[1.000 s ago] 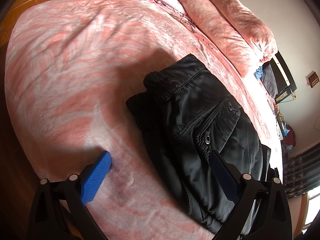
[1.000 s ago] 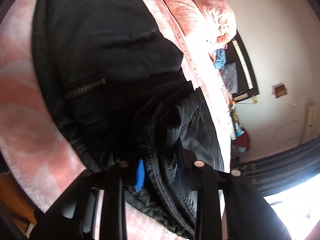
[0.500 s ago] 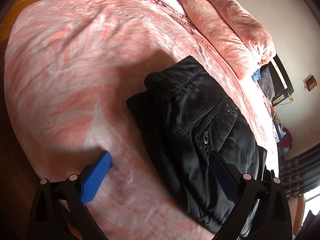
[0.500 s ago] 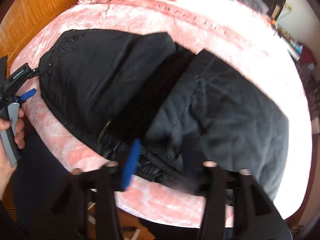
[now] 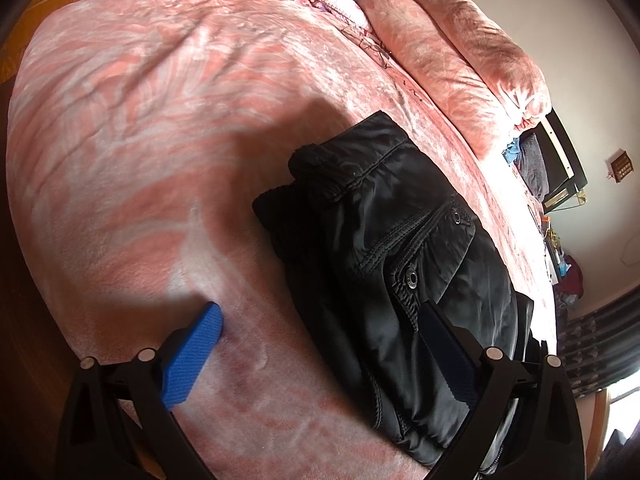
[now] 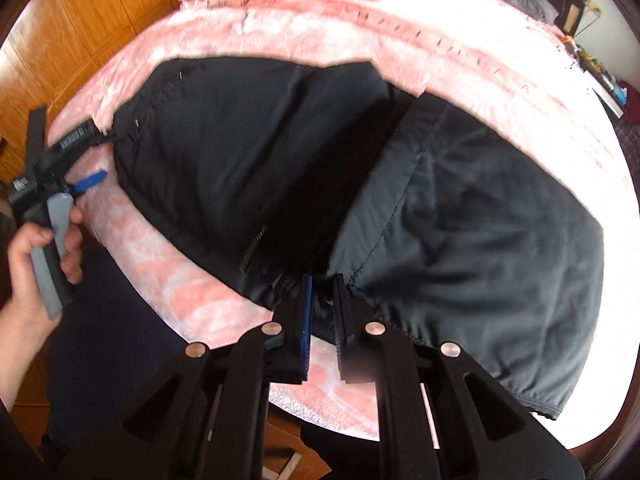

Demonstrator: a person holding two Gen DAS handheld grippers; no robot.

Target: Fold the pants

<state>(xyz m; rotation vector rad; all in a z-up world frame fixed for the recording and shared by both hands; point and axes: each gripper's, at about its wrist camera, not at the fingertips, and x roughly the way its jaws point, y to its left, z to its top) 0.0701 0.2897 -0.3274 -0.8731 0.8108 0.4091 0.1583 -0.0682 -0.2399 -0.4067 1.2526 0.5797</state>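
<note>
Right wrist view shows the right tongs (image 6: 322, 292), wider a second ago, now pinched onto the black pants' (image 6: 460, 216) near edge on the pink bed (image 6: 320, 36), while the left tongs (image 5: 320, 328) stay wide open, holding nothing.

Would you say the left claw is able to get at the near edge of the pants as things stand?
Probably yes: the left claw is open, one finger already over the pants, the other over bare blanket, with nothing between them.
</note>
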